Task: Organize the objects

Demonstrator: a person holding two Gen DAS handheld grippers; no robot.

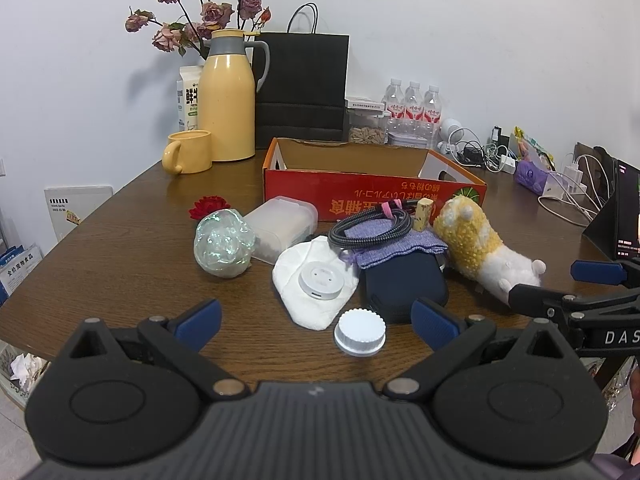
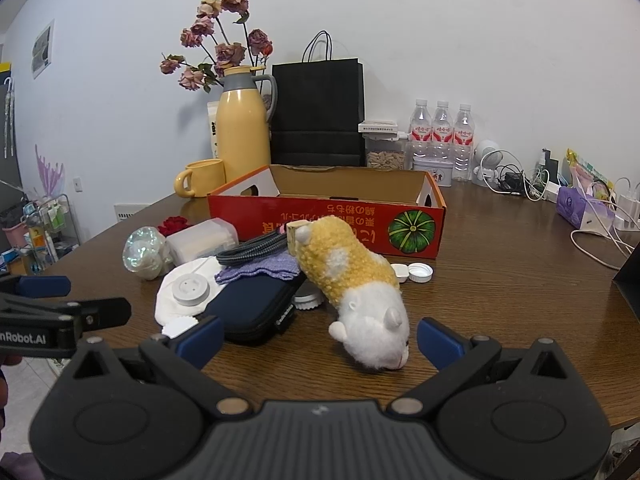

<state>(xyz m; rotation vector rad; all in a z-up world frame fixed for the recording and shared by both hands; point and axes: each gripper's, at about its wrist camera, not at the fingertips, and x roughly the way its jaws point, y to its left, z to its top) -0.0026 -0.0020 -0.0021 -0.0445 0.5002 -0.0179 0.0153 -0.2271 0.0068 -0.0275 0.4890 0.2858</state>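
Both our claws, left claw [image 1: 316, 318] and right claw [image 2: 320, 338], gape open; the plush hamster [image 2: 360, 280] at twelve o'clock looks soft and light, so we'd squeeze its fat middle.

Left gripper side [image 2: 60, 316]: "nRobot.AI" is read in white, cut off at the frame edge, left of the right jaws.
Right gripper side [image 1: 580, 312]: "DAS" is read in white, right of the left jaws.
Red box front [image 2: 340, 222]: inverted Japanese print is seen, not legible, ahead of both jaws.
Milk carton [image 1: 188, 100]: Chinese characters, unreadable.
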